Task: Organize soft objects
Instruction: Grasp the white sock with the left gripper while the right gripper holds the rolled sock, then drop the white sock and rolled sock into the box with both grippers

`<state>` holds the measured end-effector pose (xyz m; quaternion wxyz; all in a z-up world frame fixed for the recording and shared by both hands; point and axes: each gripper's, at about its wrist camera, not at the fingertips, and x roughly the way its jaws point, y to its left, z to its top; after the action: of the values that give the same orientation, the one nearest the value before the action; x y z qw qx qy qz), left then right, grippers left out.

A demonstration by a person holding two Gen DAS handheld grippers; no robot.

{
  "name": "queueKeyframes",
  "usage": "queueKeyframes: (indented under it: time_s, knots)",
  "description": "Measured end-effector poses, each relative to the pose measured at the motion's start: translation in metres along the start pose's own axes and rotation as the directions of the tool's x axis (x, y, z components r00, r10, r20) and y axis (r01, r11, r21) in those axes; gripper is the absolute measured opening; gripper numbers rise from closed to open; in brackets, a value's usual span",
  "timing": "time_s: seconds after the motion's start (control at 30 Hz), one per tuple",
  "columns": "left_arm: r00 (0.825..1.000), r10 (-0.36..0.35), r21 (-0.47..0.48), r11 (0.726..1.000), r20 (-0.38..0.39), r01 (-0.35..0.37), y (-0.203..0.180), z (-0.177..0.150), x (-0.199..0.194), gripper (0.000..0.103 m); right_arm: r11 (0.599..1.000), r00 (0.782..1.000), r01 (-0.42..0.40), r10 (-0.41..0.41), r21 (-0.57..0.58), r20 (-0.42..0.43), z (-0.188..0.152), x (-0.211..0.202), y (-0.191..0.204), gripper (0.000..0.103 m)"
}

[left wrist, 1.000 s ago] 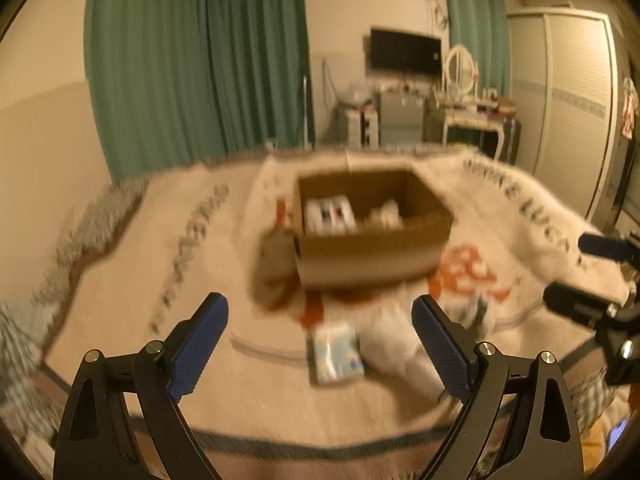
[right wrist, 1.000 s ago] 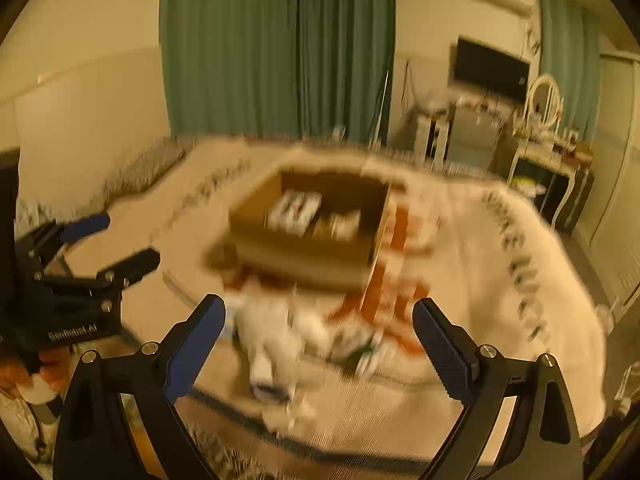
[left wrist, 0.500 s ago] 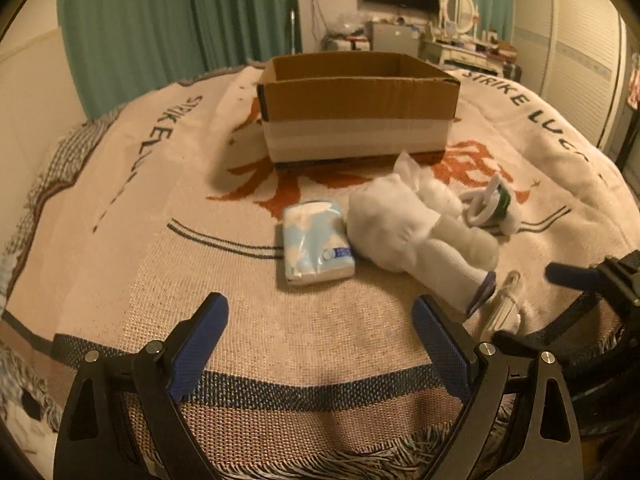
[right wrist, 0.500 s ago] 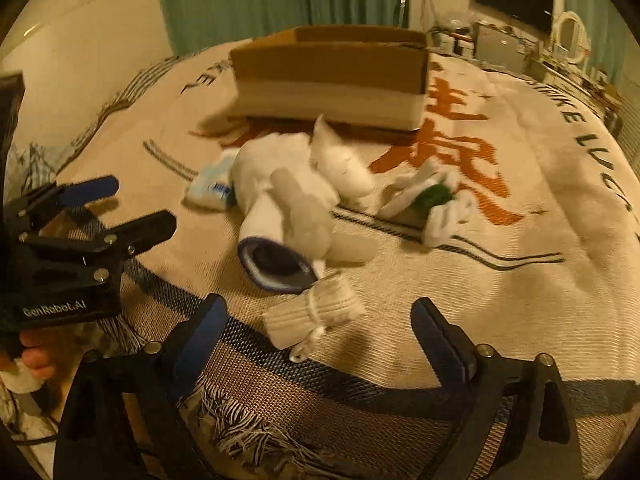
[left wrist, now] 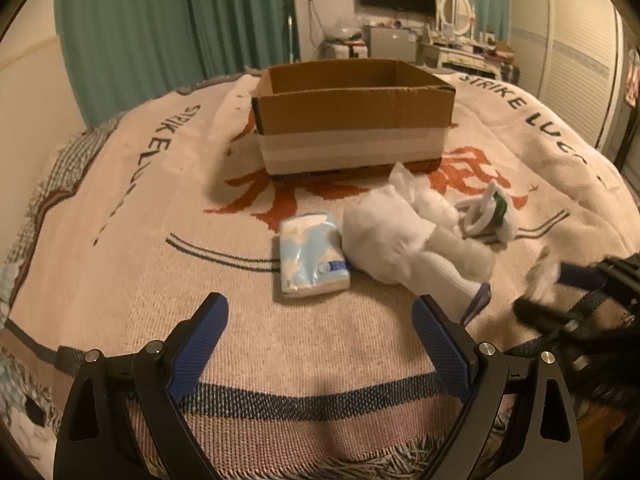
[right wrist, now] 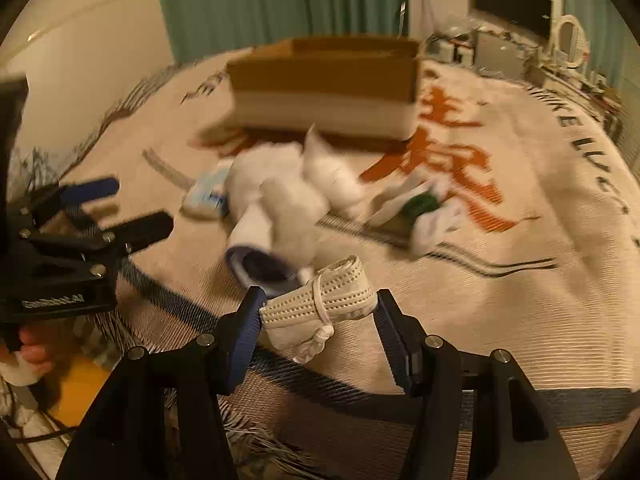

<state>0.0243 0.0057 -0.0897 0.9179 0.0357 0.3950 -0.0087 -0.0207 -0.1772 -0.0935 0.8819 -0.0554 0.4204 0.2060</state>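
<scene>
A cardboard box stands on the blanket-covered bed; it also shows in the right wrist view. In front of it lie a blue-white tissue pack, a white plush toy and a white-green sock bundle. My right gripper is shut on a rolled white perforated cloth just above the blanket, near the plush. My left gripper is open and empty, low over the blanket in front of the tissue pack.
The bed's blanket has orange characters and black lettering, with a fringed front edge. Green curtains, a TV, a dresser and a wardrobe stand behind the bed. The left gripper shows at the left of the right wrist view.
Both grippers dropped from above the box to low over the bed's front. The right gripper closed on the rolled cloth, which lay loose on the blanket half a second ago.
</scene>
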Motion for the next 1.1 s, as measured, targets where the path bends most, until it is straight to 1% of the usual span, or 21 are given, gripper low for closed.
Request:
queueKeyframes:
  time_s: [0.1,0.2,0.23,0.27,0.3,0.37,0.4,0.5,0.57,0.6,0.7,0.77,0.83,0.87,0.9,0.93,1.0,1.07,1.1]
  knots:
    - [1.0,-0.006,0.0,1.0,0.005,0.006,-0.004,0.008,0.006,0.094,0.999,1.0,0.016,-0.016,0.032,0.027,0.007,-0.01,-0.013,0.056]
    - [1.0,-0.004,0.01,1.0,0.016,0.004,-0.009,0.018,0.017,0.093,0.998,0.999,0.015,-0.017,0.062,0.042,0.013,-0.014,-0.024,0.056]
    - [1.0,0.003,0.02,1.0,0.017,-0.003,-0.011,0.021,0.022,0.093,0.998,0.999,0.012,-0.015,0.069,0.046,0.014,-0.013,-0.026,0.056]
    - [1.0,0.025,0.031,0.999,0.001,-0.025,-0.014,0.024,0.031,0.093,0.997,0.999,0.007,-0.01,0.074,0.047,0.015,-0.013,-0.028,0.056]
    - [0.999,0.036,0.033,0.999,-0.01,-0.036,-0.015,0.026,0.039,0.088,0.997,0.999,0.004,-0.008,0.078,0.047,0.015,-0.013,-0.03,0.056]
    - [0.999,0.008,0.032,0.999,-0.04,-0.007,-0.017,0.03,0.051,0.084,0.996,0.999,0.001,-0.005,0.085,0.047,0.016,-0.011,-0.033,0.056]
    - [0.999,-0.008,0.035,0.999,-0.049,0.01,-0.02,0.031,0.055,0.084,0.996,0.999,-0.003,-0.001,0.089,0.047,0.017,-0.01,-0.035,0.056]
    - [0.999,-0.029,0.089,0.996,-0.035,0.032,-0.033,0.033,0.06,0.084,0.994,0.999,-0.011,0.006,0.105,0.046,0.021,-0.007,-0.042,0.056]
    - [0.999,-0.025,0.131,0.991,-0.03,0.029,-0.043,0.036,0.065,0.084,0.993,0.999,-0.016,0.011,0.117,0.046,0.025,-0.005,-0.047,0.056]
    - [0.999,-0.027,0.138,0.99,-0.033,0.031,-0.046,0.037,0.069,0.084,0.992,0.999,-0.02,0.015,0.122,0.047,0.027,-0.004,-0.048,0.056]
    - [0.996,-0.062,0.13,0.989,-0.056,0.069,-0.052,0.043,0.082,0.084,0.99,0.998,-0.027,0.02,0.135,0.051,0.031,-0.001,-0.053,0.056]
    - [0.994,-0.076,0.134,0.987,-0.074,0.085,-0.054,0.043,0.09,0.084,0.99,0.999,-0.028,0.022,0.138,0.042,0.031,0.003,-0.054,0.056]
    - [0.992,-0.092,0.114,0.988,-0.084,0.102,-0.051,0.04,0.093,0.084,0.991,0.999,-0.023,0.019,0.134,0.03,0.03,0.006,-0.052,0.056]
    - [0.991,-0.106,0.097,0.989,-0.082,0.113,-0.048,0.039,0.093,0.079,0.991,0.999,-0.021,0.018,0.132,0.027,0.03,0.006,-0.052,0.056]
    - [0.988,-0.134,0.088,0.986,-0.082,0.141,-0.046,0.038,0.091,0.066,0.991,1.0,-0.021,0.017,0.131,0.025,0.029,0.007,-0.052,0.056]
    - [0.986,-0.146,0.089,0.984,-0.078,0.153,-0.046,0.038,0.087,0.065,0.991,1.0,-0.019,0.017,0.132,0.023,0.029,0.007,-0.052,0.056]
    - [0.99,-0.132,0.134,0.981,-0.045,0.137,-0.049,0.034,0.078,0.056,0.991,1.0,-0.014,0.011,0.135,0.024,0.029,0.007,-0.053,0.056]
    - [0.993,-0.117,0.168,0.979,-0.013,0.118,-0.051,0.03,0.066,0.053,0.99,1.0,-0.009,0.005,0.138,0.026,0.028,0.006,-0.053,0.056]
    - [0.993,-0.119,0.167,0.979,-0.008,0.118,-0.049,0.03,0.062,0.051,0.99,1.0,-0.005,0.001,0.14,0.03,0.028,0.004,-0.053,0.056]
